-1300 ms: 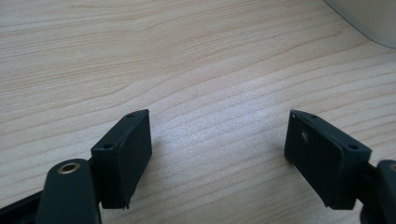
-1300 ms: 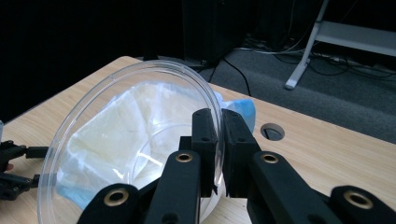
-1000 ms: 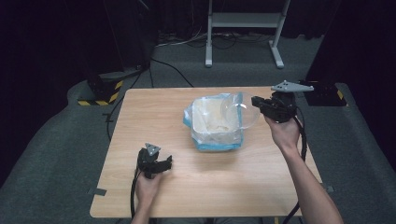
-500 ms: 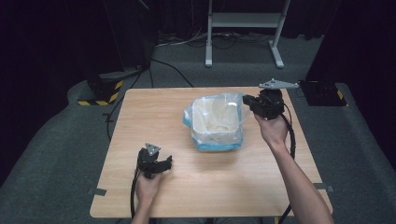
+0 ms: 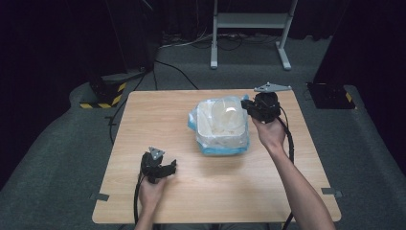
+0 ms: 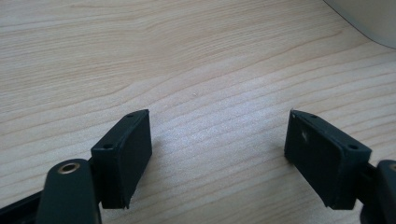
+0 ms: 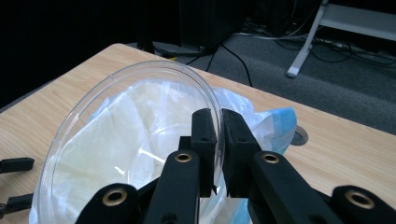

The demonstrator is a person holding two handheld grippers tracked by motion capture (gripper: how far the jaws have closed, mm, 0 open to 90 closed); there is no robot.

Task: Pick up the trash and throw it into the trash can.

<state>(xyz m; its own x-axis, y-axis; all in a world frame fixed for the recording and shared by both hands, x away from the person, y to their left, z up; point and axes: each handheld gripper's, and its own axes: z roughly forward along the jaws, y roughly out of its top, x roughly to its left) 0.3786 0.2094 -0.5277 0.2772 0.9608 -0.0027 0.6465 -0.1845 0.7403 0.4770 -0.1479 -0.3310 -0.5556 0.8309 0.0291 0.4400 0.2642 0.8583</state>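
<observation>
Dark drapes and grey carpet ring the pale wooden counter (image 5: pixel 143 120), and no writing is legible anywhere. At its middle sits a crumpled white plastic bag with blue trim (image 5: pixel 225 141). From the right gripper view, the right tongs (image 7: pixel 218 140) are clamped on the rim of a clear round plastic dish (image 7: pixel 93 126), tilted on edge over the bag (the high view gives only a faint glassy disc (image 5: pixel 229 112)). Left tongs (image 6: pixel 219 144) spread wide apart over bare wood, holding nothing, near the counter's front.

Left gripper (image 6: pixel 219 154) jaws wide apart over bare wood table (image 6: pixel 196 60).
</observation>
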